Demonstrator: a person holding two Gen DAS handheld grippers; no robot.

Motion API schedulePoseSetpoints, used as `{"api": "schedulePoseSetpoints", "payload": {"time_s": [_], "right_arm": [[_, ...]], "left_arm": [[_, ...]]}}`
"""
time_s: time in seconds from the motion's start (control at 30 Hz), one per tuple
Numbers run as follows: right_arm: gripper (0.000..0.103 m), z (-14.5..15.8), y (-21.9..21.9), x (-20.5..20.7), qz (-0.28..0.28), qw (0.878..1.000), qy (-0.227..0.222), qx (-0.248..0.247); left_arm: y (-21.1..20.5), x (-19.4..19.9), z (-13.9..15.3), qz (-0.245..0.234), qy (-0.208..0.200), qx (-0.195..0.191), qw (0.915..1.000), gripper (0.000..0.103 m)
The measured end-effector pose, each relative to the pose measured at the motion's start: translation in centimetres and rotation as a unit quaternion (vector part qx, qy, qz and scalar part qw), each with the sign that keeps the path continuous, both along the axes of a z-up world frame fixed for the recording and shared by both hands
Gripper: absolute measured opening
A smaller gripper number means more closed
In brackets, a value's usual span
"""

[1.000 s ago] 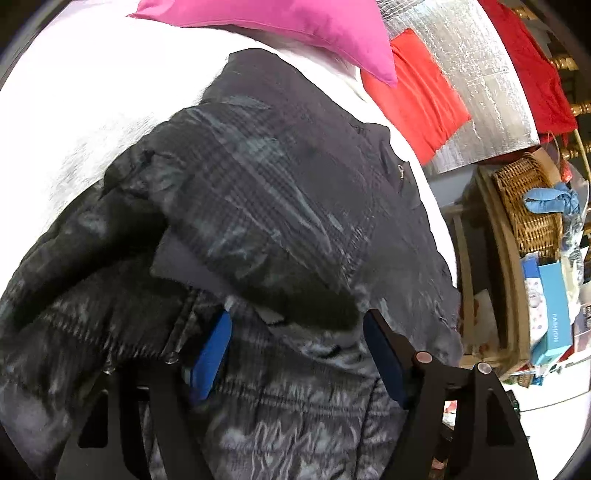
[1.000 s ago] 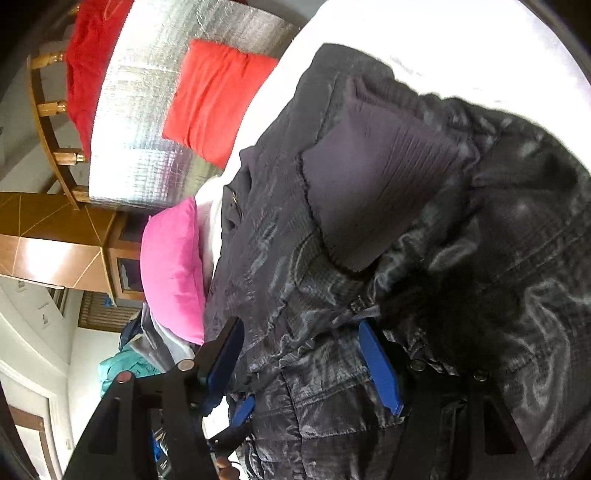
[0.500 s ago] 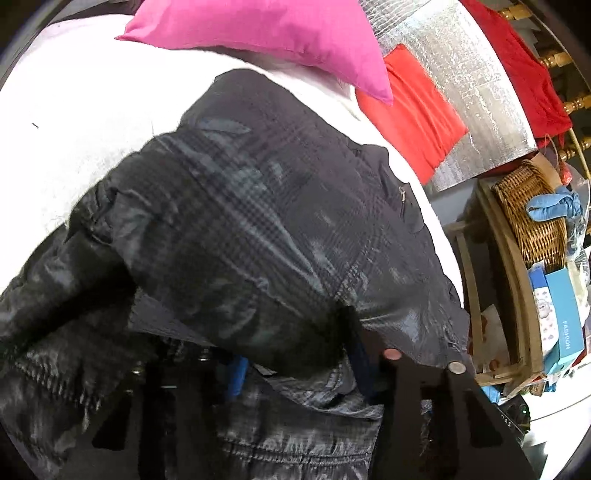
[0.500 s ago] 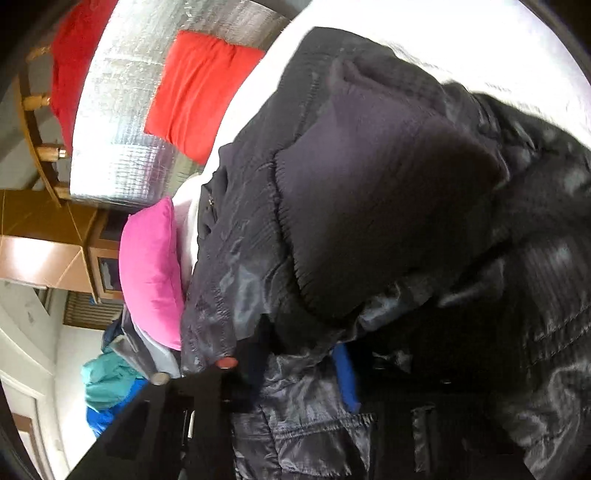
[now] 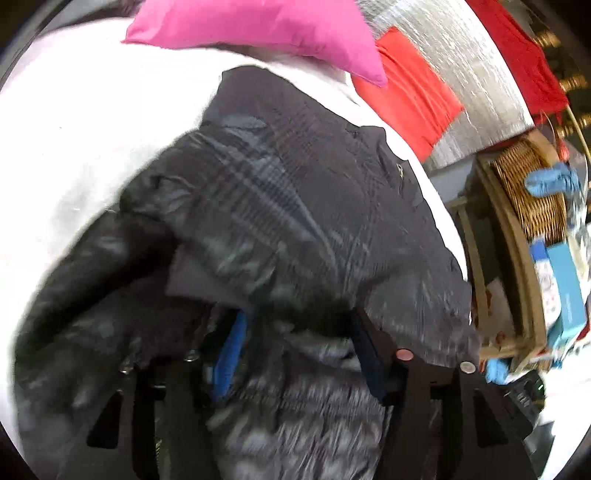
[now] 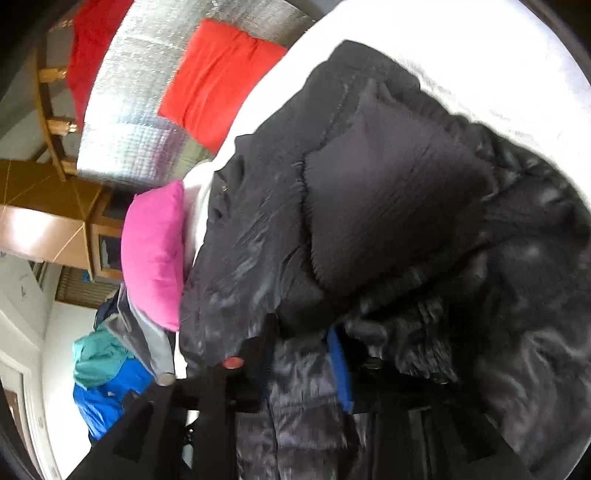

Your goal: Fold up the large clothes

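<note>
**Both claws loosening on the folded jacket hem**

The black padded jacket (image 5: 295,206) lies on the white bed (image 5: 81,122), its body running toward the pink cushion (image 5: 258,29) at 12 o'clock in the left wrist view. A quilted flap of it is doubled over near the cameras.

The left claw (image 5: 299,354) has jacket cloth bunched between its blue pad at 7 o'clock and its dark finger at 5 o'clock. Its jaws have just been opening and stand about half spread; through the blur I cannot tell whether the pads press on the cloth. The right claw (image 6: 303,354) also has shiny quilted cloth between its fingers; its jaws have just been opening too and look fairly narrow, and here as well contact cannot be read.

In the right wrist view the jacket (image 6: 388,206) fills the frame from 12 to 5 o'clock, with a ribbed dark panel on top, the pink cushion (image 6: 155,251) at 9 o'clock and a red cushion (image 6: 218,77) at 11 o'clock.

The step in hand looks like setting down one fold of the lower edge and letting go. The next move likely calls for freeing both claws cleanly from the slippery cloth without dragging the flap back, then taking a fresh hold for the next fold.
</note>
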State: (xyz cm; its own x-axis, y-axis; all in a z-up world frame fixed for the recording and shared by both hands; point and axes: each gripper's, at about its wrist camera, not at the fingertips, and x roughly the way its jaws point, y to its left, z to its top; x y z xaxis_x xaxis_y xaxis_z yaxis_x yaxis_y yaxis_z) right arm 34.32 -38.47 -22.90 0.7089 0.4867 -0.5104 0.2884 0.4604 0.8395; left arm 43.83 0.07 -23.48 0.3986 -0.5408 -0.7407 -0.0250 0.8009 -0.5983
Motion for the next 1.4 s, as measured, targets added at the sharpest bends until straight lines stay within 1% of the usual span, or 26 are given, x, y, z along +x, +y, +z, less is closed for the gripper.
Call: {"api": "schedulePoseSetpoints", "payload": {"time_s": [0.03,0.13,0.2,0.3,0.37,0.43,0.47,0.53,0.63,0.7,0.73,0.83,0.87,0.93,0.97,1.0,1.03,1.07,1.1,1.13,1.17,1.2,1.27,1.33,1.37,1.4], "right_arm": [[0.057,0.4,-0.1,-0.6,0.001,1.0,-0.008,-0.002],[0.059,1.9,-1.1,-3.6,-0.001,0.999,-0.04,-0.024],[0.059,2.7,-2.1,-6.0,-0.009,0.997,-0.055,-0.045],[0.059,3.2,-3.6,-11.2,-0.024,0.994,-0.079,-0.075],[0.06,2.8,-4.0,-14.2,-0.029,0.993,-0.08,-0.084],[0.063,2.1,-4.4,-17.0,-0.023,0.994,-0.074,-0.083],[0.063,1.6,-4.1,-18.2,-0.015,0.994,-0.068,-0.085],[0.064,0.4,-3.3,-19.9,0.005,0.994,-0.051,-0.093],[0.066,-1.9,-0.7,-20.7,0.06,0.993,-0.012,-0.097],[0.066,-3.6,1.4,-20.5,0.092,0.99,0.027,-0.101],[0.066,-4.3,2.1,-20.4,0.101,0.989,0.039,-0.101],[0.066,-6.5,4.8,-19.3,0.131,0.982,0.085,-0.106],[0.068,-7.1,5.4,-19.0,0.132,0.981,0.094,-0.105],[0.072,-7.1,6.4,-18.7,0.122,0.98,0.095,-0.129],[0.072,-6.8,6.7,-18.7,0.12,0.977,0.097,-0.145],[0.063,-6.7,7.0,-18.8,0.119,0.975,0.099,-0.159],[0.041,-6.3,7.2,-18.9,0.119,0.971,0.101,-0.182],[0.031,-5.9,7.4,-19.1,0.123,0.968,0.094,-0.196],[0.021,-5.4,7.4,-19.3,0.122,0.967,0.089,-0.203],[0.02,-4.9,7.3,-19.6,0.119,0.967,0.084,-0.209],[0.02,-4.4,7.2,-19.9,0.117,0.968,0.077,-0.208],[0.019,-3.7,7.0,-20.2,0.116,0.969,0.066,-0.207],[0.019,-2.5,7.1,-21.1,0.119,0.969,0.035,-0.214],[0.019,-2.1,6.9,-21.6,0.123,0.968,0.014,-0.218],[0.019,-2.7,6.7,-21.5,0.128,0.969,0.019,-0.212],[0.02,-3.3,6.6,-21.3,0.131,0.97,0.03,-0.204]], "left_arm": [[0.4,-0.8,0.6,-0.009,-0.008,0.011,0.9999,0.061],[2.3,-3.3,2.4,-0.034,-0.039,0.033,0.9981,0.063],[4.1,-5.2,3.5,-0.04,-0.063,0.05,0.996,0.067],[8.2,-8.4,4.9,-0.025,-0.099,0.086,0.991,0.069],[10.8,-10.3,5.2,-0.01,-0.111,0.106,0.9881,0.069],[13.3,-12.6,5.0,0.004,-0.114,0.12,0.9862,0.071],[14.5,-14.1,4.6,0.008,-0.11,0.121,0.9864,0.073],[16.1,-16.8,3.3,0.011,-0.088,0.11,0.99,0.074],[16.3,-18.7,1.4,0.015,-0.046,0.078,0.9958,0.074],[15.5,-19.7,0.4,0.001,-0.025,0.065,0.9976,0.074],[15.0,-19.9,0.0,-0.008,-0.018,0.069,0.9974,0.074],[13.3,-20.5,-1.6,-0.028,0.012,0.109,0.9935,0.076],[12.9,-20.6,-2.2,-0.033,0.026,0.118,0.9922,0.076],[12.3,-20.9,-3.4,-0.042,0.046,0.119,0.9909,0.076],[12.0,-21.2,-3.5,-0.043,0.041,0.124,0.9904,0.077],[11.9,-21.4,-3.4,-0.045,0.034,0.129,0.99,0.077],[11.8,-21.6,-3.3,-0.047,0.029,0.131,0.9898,0.077],[11.8,-21.7,-3.3,-0.049,0.026,0.131,0.9898,0.077],[11.7,-21.9,-3.3,-0.047,0.023,0.128,0.9903,0.072],[11.5,-22.2,-3.2,-0.046,0.018,0.124,0.991,0.067],[11.5,-22.5,-2.9,-0.049,0.009,0.116,0.992,0.053],[11.2,-22.9,-2.3,-0.051,-0.002,0.117,0.9918,0.05],[10.8,-23.5,-1.9,-0.054,-0.02,0.135,0.9892,0.05],[10.5,-23.4,-2.1,-0.059,-0.016,0.141,0.9881,0.051],[10.5,-23.1,-2.3,-0.058,-0.007,0.135,0.9891,0.059],[10.4,-22.9,-2.7,-0.058,0.006,0.127,0.9902,0.072]]}}
